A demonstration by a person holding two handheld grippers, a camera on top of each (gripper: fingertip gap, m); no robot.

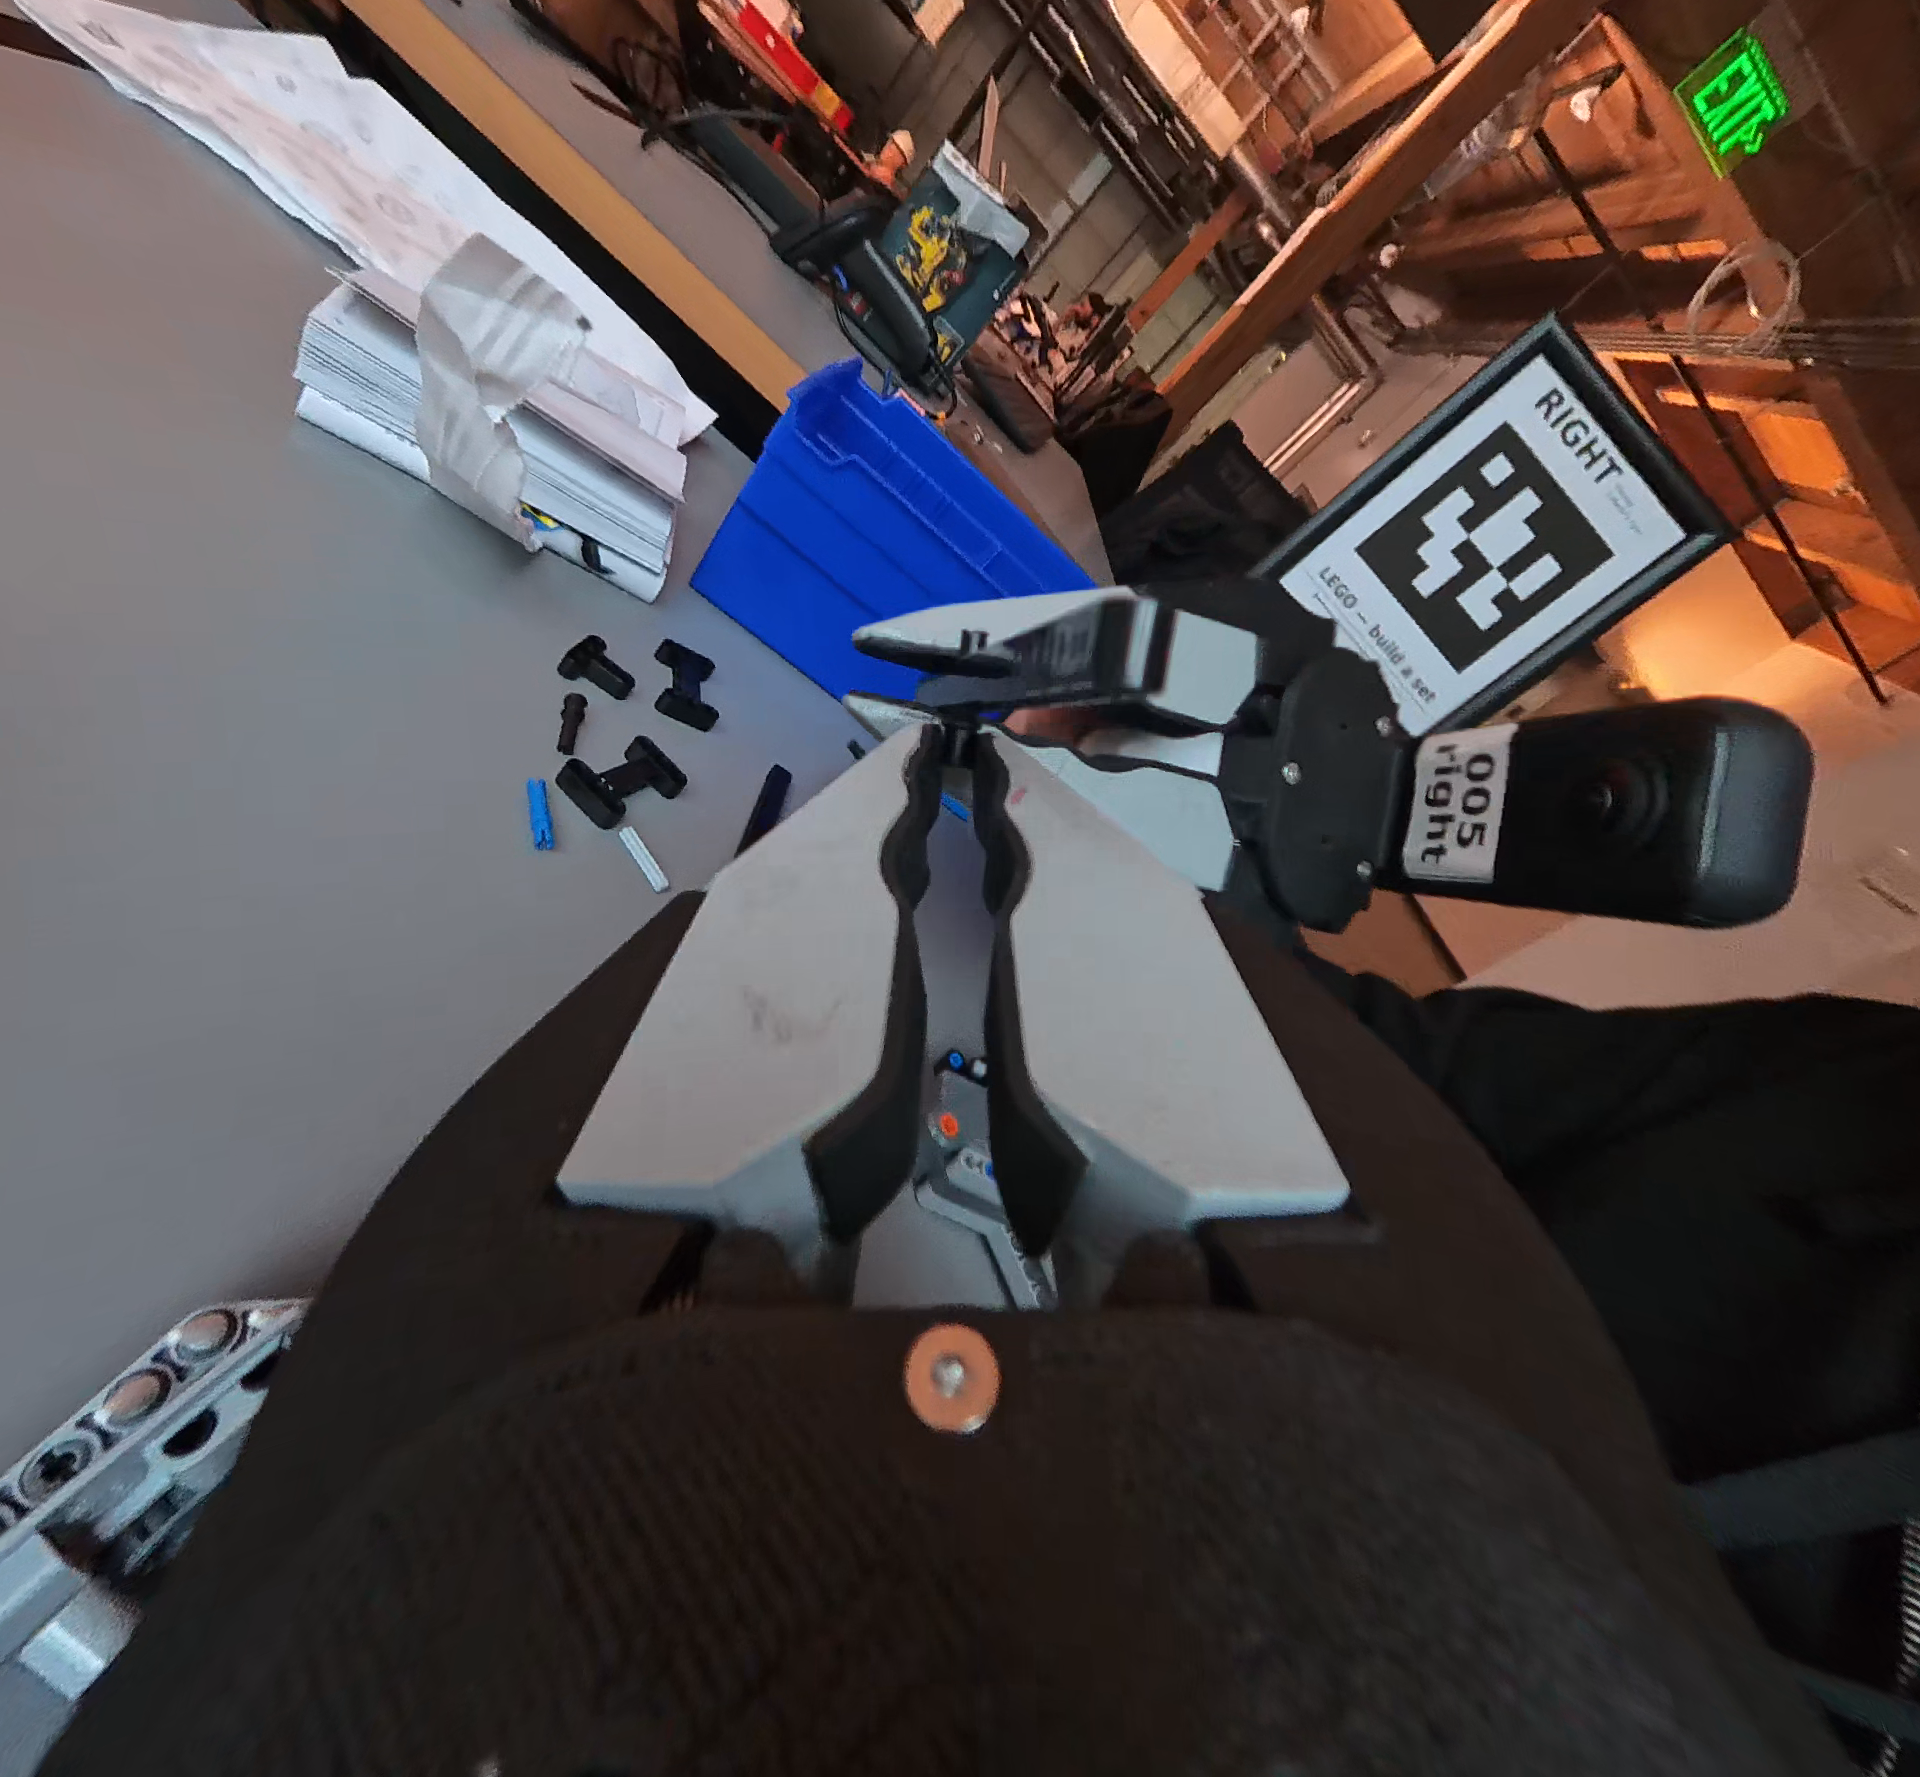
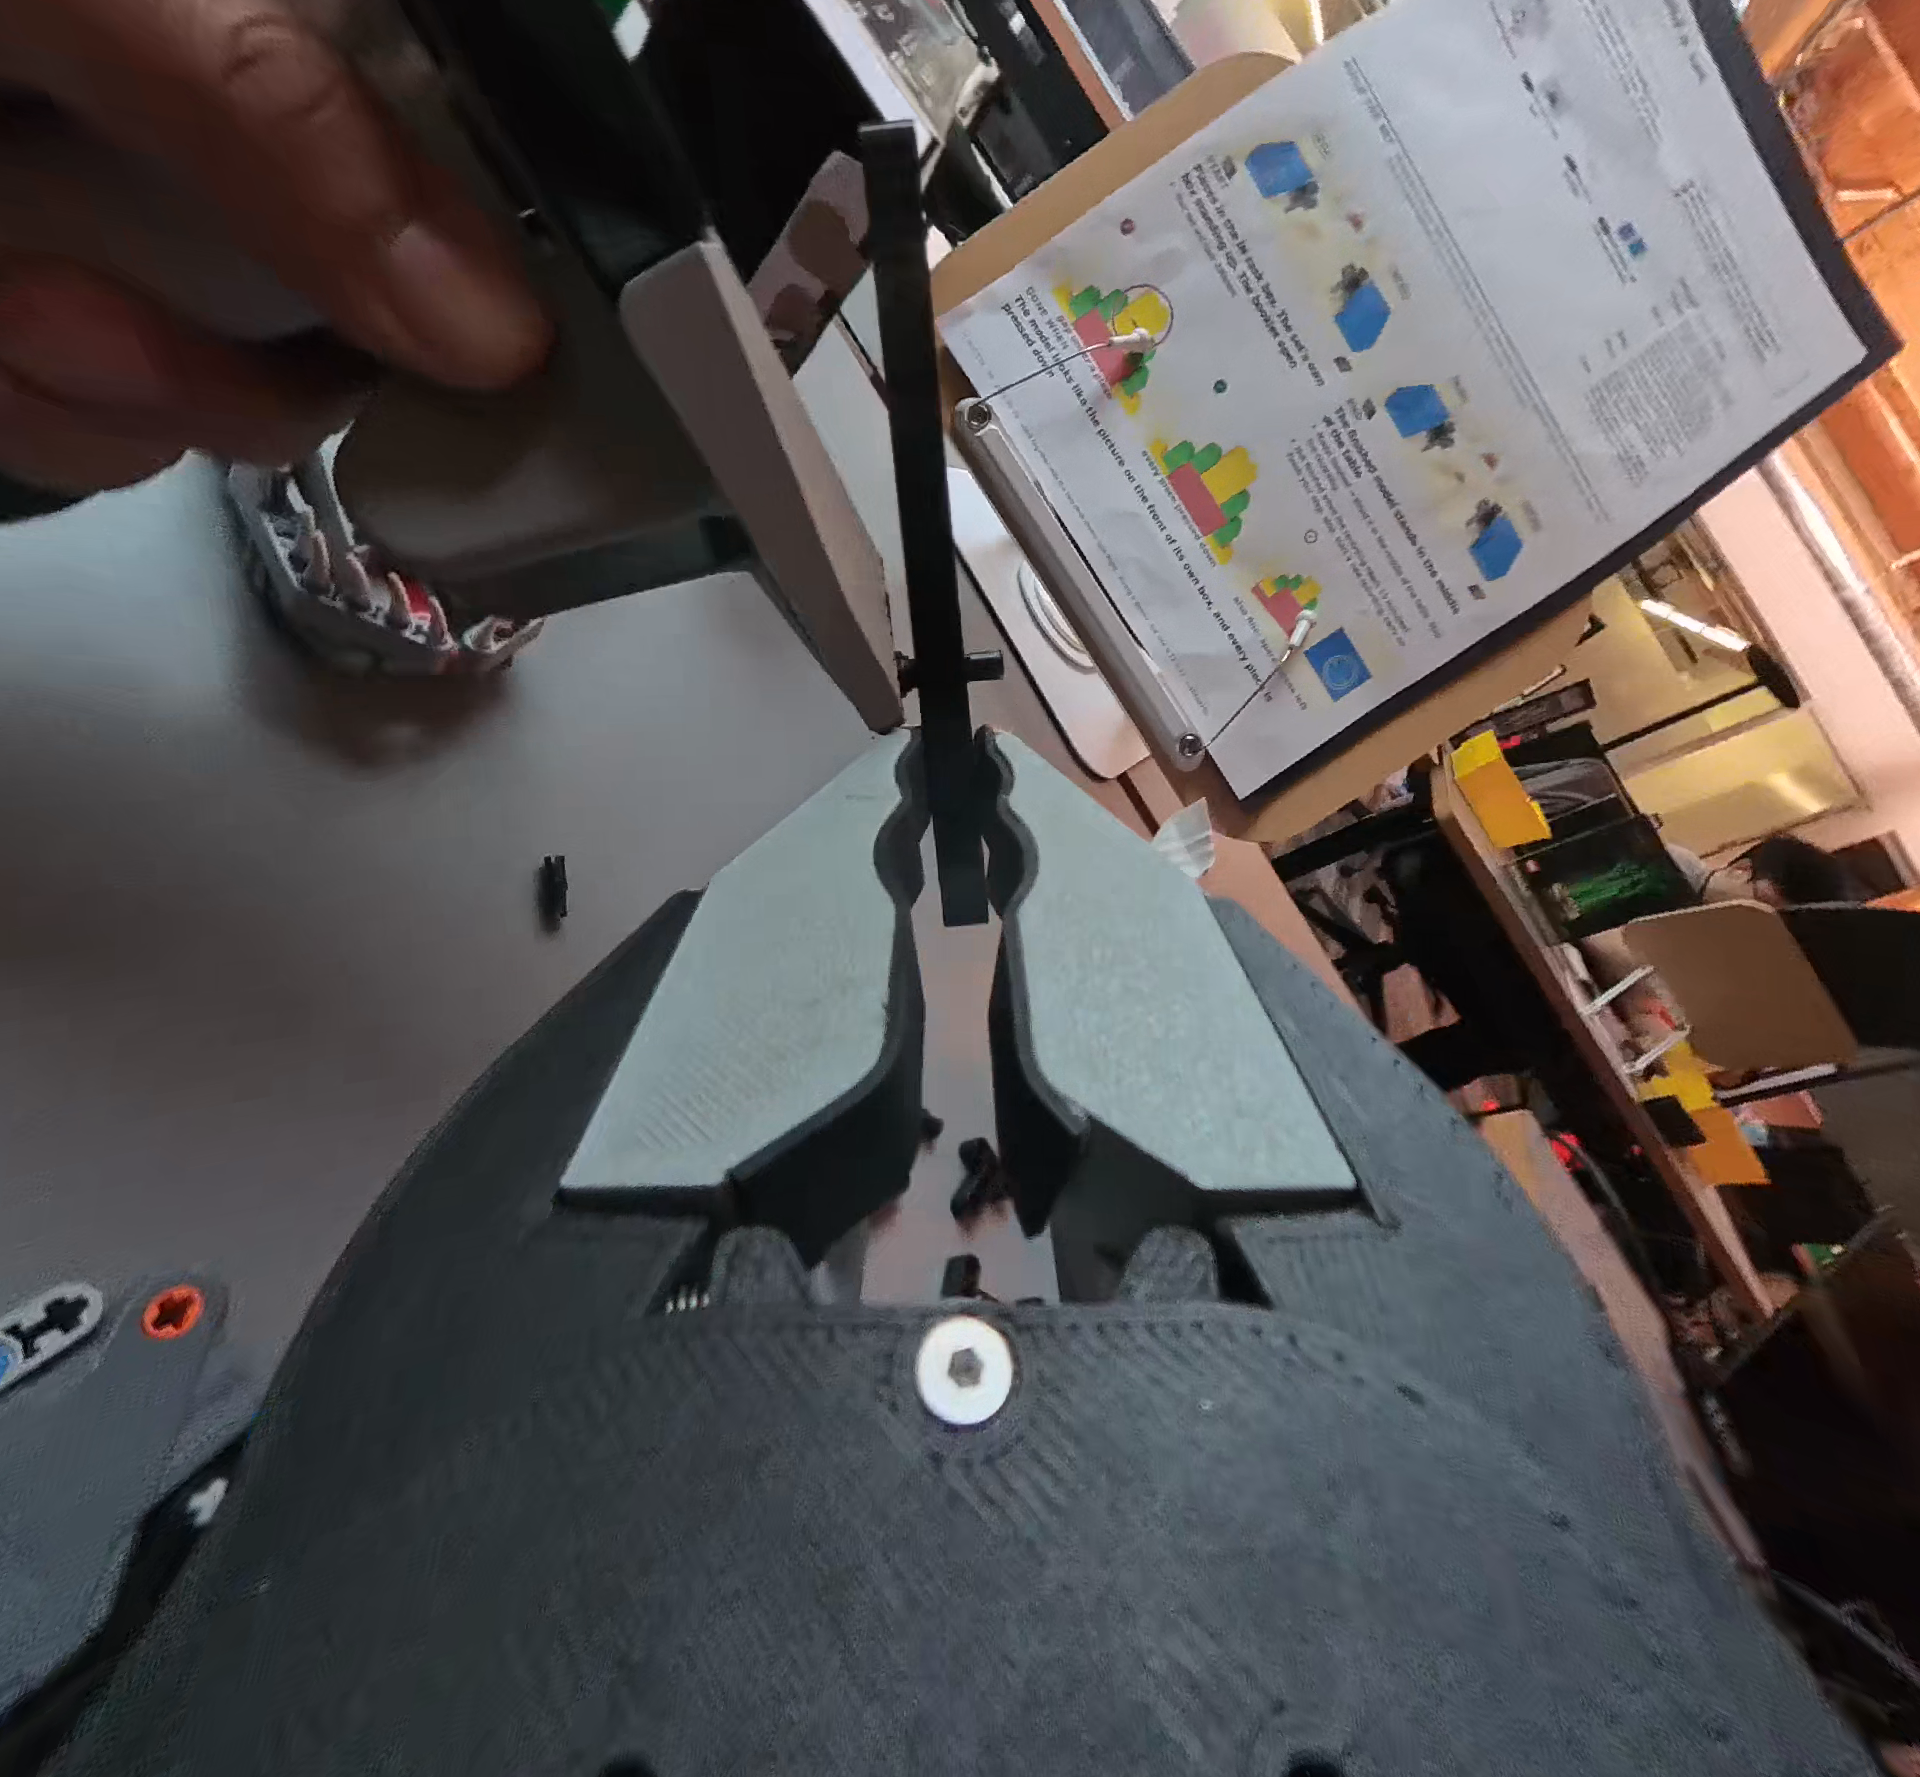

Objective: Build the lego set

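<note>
— The right tongs (image 2: 951, 828) are clamped narrow on the lower end of a long black beam (image 2: 914, 480). In the right wrist view its long axis runs straight up and away from the fingers, leaning slightly left toward its top. It is thin, flat and matte, and a small black pin (image 2: 951, 665) crosses it just above the grip.

— And the left tongs (image 1: 951, 771)?

— Nearly closed, pinching the end of that pin where it sticks out of the beam. In the left wrist view the beam (image 1: 1039, 652) lies crosswise, seen almost end-on and mostly hidden between the right tongs' grey fingers.

— So the piece is off the surface (image 1: 208, 792)?

— Yes, held in the air between both tools, above the grey top. Loose black connectors (image 1: 634, 730), a blue pin (image 1: 538, 813) and a white pin (image 1: 644, 857) lie below, near a blue bin (image 1: 873, 522) and a booklet stack (image 1: 468, 397).

— Anything hard to make out?

— A grey studded assembly (image 1: 125, 1415) is cut off at the lower left corner, and the holes along the beam are too blurred to count. A hand (image 2: 229, 200) wraps the left tool, partly out of frame.
</note>
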